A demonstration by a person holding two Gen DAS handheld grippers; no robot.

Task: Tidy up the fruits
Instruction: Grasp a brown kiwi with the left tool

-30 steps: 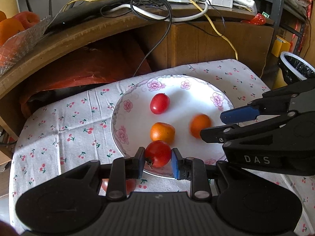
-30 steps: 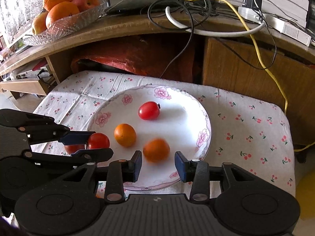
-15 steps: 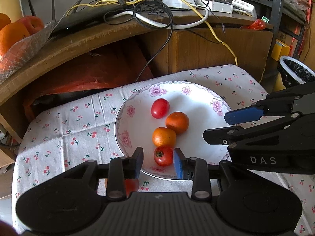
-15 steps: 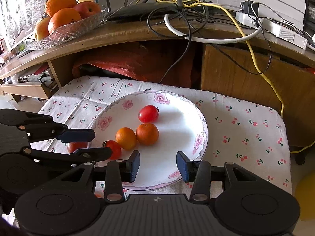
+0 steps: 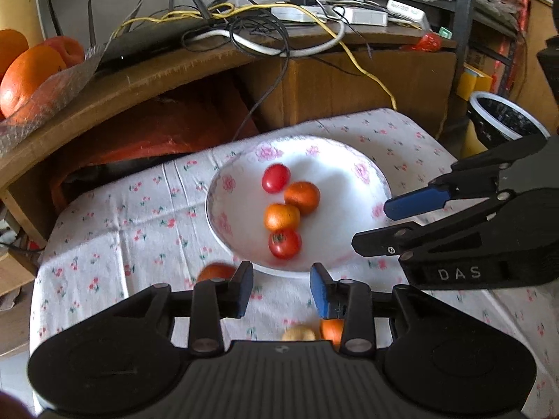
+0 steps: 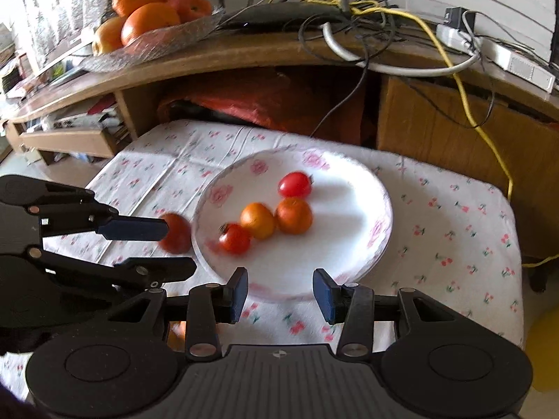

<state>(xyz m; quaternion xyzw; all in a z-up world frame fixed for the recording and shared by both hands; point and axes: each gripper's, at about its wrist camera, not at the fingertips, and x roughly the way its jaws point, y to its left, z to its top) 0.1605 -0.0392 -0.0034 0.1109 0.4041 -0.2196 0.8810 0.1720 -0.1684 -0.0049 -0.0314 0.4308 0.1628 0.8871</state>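
From your left wrist view, your left gripper (image 5: 281,289) hangs just short of the plate (image 5: 363,174), jaws spread wide with nothing between them. On the plate four fruits sit bunched in a line: a red tomato (image 5: 276,178) at the far end, an orange fruit (image 5: 302,197) touching it, a second orange fruit (image 5: 282,216) next, and a stemmed tomato (image 5: 284,243) nearest you. Off the plate, on the flowered tablecloth (image 5: 122,223), a reddish fruit (image 5: 215,272) peeks out just behind your left finger. Close under the gripper body lie a pale yellowish fruit (image 5: 298,333) and an orange one (image 5: 330,328), half hidden by your right finger's mount. Your right gripper (image 5: 384,225) reaches in from the right over the plate's edge, jaws apart and empty.

Over to the right wrist view: your right gripper (image 6: 280,291) hovers at the plate's near rim (image 6: 377,244), released, gripping nothing. The same cluster sits mid-plate, blurred. Your left gripper (image 6: 174,244) juts in from the left, and its upper finger crosses in front of the reddish fruit (image 6: 176,234) lying on the cloth just beside the plate. Behind, a wooden shelf (image 6: 244,56) carries a glass dish of oranges and apples (image 6: 153,17) and a tangle of cables (image 6: 367,28).
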